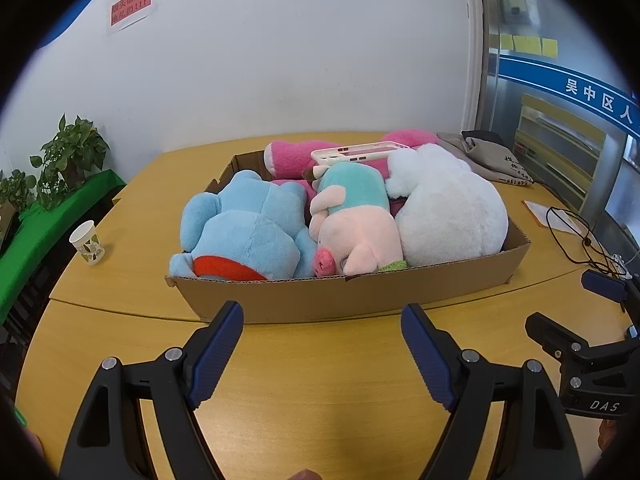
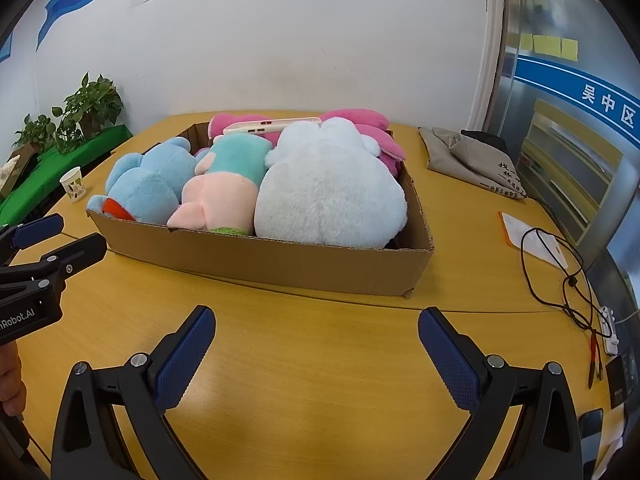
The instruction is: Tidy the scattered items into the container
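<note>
A shallow cardboard box [image 1: 328, 296] [image 2: 280, 260] stands on the wooden table. In it lie a blue plush [image 1: 248, 232] [image 2: 148, 184], a pink pig plush with a teal top [image 1: 356, 220] [image 2: 220, 192], a white plush [image 1: 448, 216] [image 2: 328, 196] and a magenta plush [image 1: 296, 156] [image 2: 368, 124] at the back, with a white plastic case [image 1: 352, 151] [image 2: 272, 125] on top. My left gripper [image 1: 322, 336] is open and empty in front of the box. My right gripper [image 2: 316, 344] is open and empty, also in front of the box.
A paper cup [image 1: 88, 242] [image 2: 73, 184] stands left of the box. A grey cloth bag [image 1: 488, 156] [image 2: 476, 160] lies at the back right. Black cables [image 2: 560, 264], a paper [image 2: 532, 236] and a power strip [image 2: 610, 328] lie on the right. Potted plants [image 2: 92, 108] stand at the left.
</note>
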`<state>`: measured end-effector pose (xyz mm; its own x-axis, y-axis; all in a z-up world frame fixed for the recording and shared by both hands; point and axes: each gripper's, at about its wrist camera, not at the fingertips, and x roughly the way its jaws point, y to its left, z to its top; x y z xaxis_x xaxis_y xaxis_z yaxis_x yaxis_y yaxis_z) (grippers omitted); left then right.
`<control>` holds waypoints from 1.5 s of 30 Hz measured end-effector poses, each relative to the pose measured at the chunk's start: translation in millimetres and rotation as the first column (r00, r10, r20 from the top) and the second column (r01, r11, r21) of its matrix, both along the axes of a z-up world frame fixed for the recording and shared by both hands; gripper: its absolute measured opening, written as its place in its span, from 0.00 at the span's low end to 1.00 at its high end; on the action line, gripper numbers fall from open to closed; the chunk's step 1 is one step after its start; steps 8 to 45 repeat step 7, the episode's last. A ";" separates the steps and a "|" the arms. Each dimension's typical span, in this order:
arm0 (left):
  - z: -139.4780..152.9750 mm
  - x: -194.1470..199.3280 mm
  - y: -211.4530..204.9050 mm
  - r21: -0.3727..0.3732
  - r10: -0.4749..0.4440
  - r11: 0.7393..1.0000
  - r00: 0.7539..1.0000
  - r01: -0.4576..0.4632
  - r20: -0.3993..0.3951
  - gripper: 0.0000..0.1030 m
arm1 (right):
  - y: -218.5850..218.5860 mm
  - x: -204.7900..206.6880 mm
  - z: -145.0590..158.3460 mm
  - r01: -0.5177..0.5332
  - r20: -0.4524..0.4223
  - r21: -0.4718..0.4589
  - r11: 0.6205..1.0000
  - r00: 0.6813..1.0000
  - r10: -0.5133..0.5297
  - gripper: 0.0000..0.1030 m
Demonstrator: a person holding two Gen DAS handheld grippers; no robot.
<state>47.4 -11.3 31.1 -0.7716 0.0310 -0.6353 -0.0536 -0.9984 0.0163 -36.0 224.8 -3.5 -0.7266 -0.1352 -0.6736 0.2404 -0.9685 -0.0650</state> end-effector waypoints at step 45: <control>0.4 2.1 -1.6 0.012 0.020 1.000 1.000 -0.020 -0.001 0.79 | -1.7 -0.5 -1.9 -0.004 0.004 0.002 1.000 1.000 0.004 1.00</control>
